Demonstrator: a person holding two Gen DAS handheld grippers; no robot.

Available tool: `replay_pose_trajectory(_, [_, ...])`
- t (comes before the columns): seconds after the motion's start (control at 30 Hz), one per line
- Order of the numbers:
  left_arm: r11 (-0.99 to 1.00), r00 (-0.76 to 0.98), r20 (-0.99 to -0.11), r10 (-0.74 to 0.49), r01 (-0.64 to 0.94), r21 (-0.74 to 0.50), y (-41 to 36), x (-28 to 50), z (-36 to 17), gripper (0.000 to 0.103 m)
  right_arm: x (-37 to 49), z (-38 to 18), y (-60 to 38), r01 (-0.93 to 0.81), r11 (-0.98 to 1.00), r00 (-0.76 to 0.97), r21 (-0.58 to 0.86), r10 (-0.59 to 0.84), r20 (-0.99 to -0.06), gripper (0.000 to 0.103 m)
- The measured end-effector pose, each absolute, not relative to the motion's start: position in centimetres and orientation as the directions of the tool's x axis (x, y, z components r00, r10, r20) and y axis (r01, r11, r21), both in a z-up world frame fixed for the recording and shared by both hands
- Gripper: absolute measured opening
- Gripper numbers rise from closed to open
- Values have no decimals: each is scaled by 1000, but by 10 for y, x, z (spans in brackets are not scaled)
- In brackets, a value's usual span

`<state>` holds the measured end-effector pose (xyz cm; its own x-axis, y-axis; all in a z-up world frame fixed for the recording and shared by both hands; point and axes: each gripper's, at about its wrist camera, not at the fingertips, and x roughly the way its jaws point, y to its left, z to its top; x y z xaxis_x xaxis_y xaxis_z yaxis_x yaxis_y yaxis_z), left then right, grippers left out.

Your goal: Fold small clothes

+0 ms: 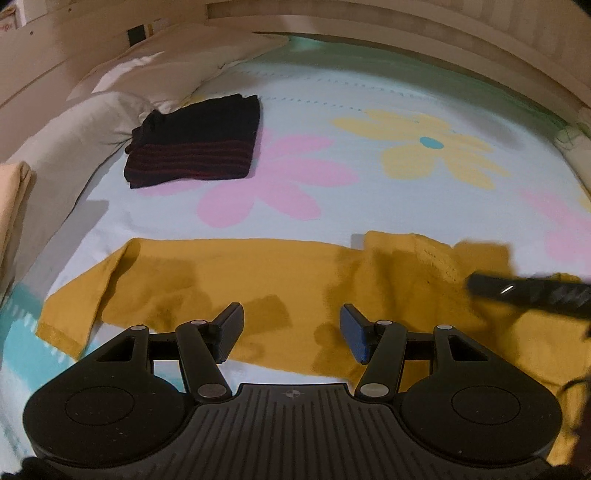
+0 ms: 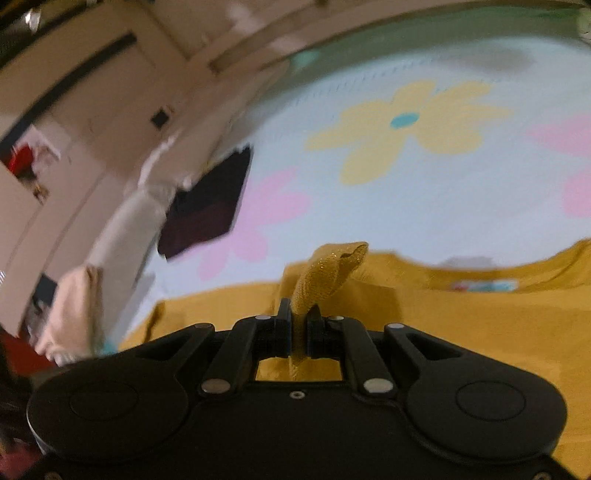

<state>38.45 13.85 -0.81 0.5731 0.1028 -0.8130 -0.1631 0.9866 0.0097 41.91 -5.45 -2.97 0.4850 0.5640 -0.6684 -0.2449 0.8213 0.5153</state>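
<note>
A mustard-yellow garment (image 1: 236,280) lies spread across the near part of the flowered bedsheet (image 1: 369,96). My left gripper (image 1: 291,332) hovers over its near edge, open, with nothing between the fingers. In the right wrist view my right gripper (image 2: 300,328) is shut on a bunched edge of the same yellow garment (image 2: 461,317), and a fold of the cloth (image 2: 328,273) sticks up past the pads. The right gripper's dark finger (image 1: 528,295) shows blurred at the right of the left wrist view, over the garment.
A folded black garment with dark red stripes (image 1: 195,144) lies at the far left of the bed (image 2: 207,210). Beige pillows (image 1: 85,122) line the left side. A wooden bed frame (image 1: 406,33) curves around the far edge.
</note>
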Motion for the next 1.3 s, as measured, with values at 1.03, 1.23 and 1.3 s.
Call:
replay_pose_trajectory(1.03, [999,503,-864,-28,42,-8,49,405,-82,58,378,-54,-319,150,947,633,285,129,-763,67])
replay_pose_trajectory(1.23, [998,517,-856,-26,66,10,36,400,-87,83,390,-72,-308,132,958,586,256,133,-799,93])
replay_pose_trajectory(1.3, [995,520,-854,-26,97,29,32,401,-91,89,395,-81,-302,158,961,537,227,109,-837,100])
